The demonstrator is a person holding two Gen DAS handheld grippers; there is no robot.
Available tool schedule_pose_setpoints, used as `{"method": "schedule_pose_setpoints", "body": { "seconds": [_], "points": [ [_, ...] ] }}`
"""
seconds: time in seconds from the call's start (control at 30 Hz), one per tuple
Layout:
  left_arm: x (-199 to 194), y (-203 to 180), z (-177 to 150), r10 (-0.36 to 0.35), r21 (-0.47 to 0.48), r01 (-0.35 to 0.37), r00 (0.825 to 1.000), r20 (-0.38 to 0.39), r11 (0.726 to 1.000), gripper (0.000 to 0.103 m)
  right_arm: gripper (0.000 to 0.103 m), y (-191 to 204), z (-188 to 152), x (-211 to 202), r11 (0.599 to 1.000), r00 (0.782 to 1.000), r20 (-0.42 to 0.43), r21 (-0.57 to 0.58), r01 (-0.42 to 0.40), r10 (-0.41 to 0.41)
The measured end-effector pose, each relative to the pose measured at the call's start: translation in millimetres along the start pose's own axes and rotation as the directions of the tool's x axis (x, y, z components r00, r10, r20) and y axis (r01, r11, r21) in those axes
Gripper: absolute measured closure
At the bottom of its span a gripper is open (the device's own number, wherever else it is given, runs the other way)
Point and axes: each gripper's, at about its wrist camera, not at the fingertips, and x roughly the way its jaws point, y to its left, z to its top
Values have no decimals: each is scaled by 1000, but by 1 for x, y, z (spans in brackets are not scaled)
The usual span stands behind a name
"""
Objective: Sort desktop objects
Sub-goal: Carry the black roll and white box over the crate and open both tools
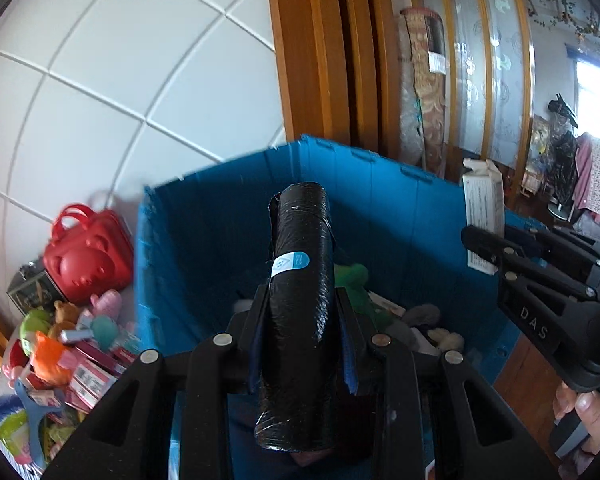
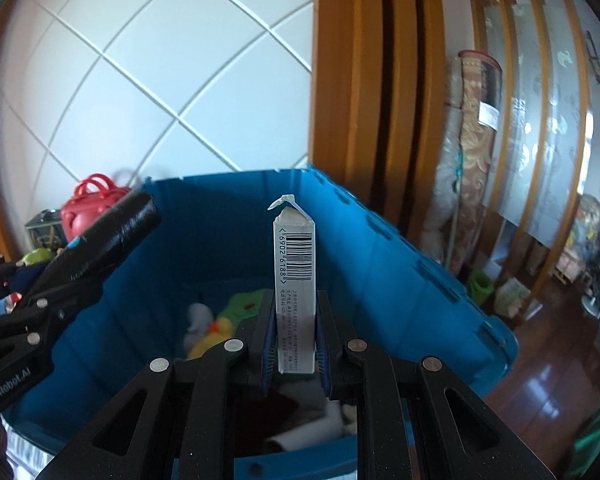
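- We judge that the step in hand is the carrying of two sorted things to the blue crate [image 1: 204, 240]: both grippers hang over its open top.
- The left gripper [image 1: 302, 320] is clenched on a black roll [image 1: 300, 280]. The roll sticks out forward past the fingertips, over the inside of the crate.
- The right gripper [image 2: 296, 332] is clenched on a thin white carton [image 2: 296, 280]. The carton stands up between the blue pads [image 2: 269, 344] and its torn top points away from us.
- In the left view the carton and the right gripper are to the right of the roll. In the right view the roll is to the left of the carton, and the two things are apart.
- The roll looks like glossy plastic film, wound tight and wrinkled, with a small blue and white sticker [image 1: 290, 262]. We think it can slip a little in the grip.
- The carton is flat and stiff, of matte cardboard, with a barcode [image 2: 300, 256] on its narrow side.
- The crate has smooth ribbed plastic walls. Below and ahead of the grippers, soft toys [image 2: 216, 328] already lie on its bottom.
- The next move, as we judge it, asks to lower each thing inside the walls and then to release the jaws.
- To the left of the crate there is a red plastic bag [image 1: 88, 256] and a heap of small toys and boxes [image 1: 68, 356], not yet sorted.
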Motion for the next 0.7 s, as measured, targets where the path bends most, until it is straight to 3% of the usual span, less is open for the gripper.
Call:
{"method": "schedule_pose_setpoints", "body": {
  "seconds": [0.33,0.47,0.7],
  "points": [
    [25,-18,-6,14,-10,-15,997,-79,1000,73,86,-14,-7,24,1000,999,-40,-23,17,-18],
    [29,-19,-8,23,-14,-24,994,-107,1000,73,86,-11,-10,33,995,996,-45,-71,75,-78],
    [44,-20,-11,-66,-62,55,978,-199,997,73,86,-13,-14,48,985,988,-69,-121,126,-135]
  ]
}}
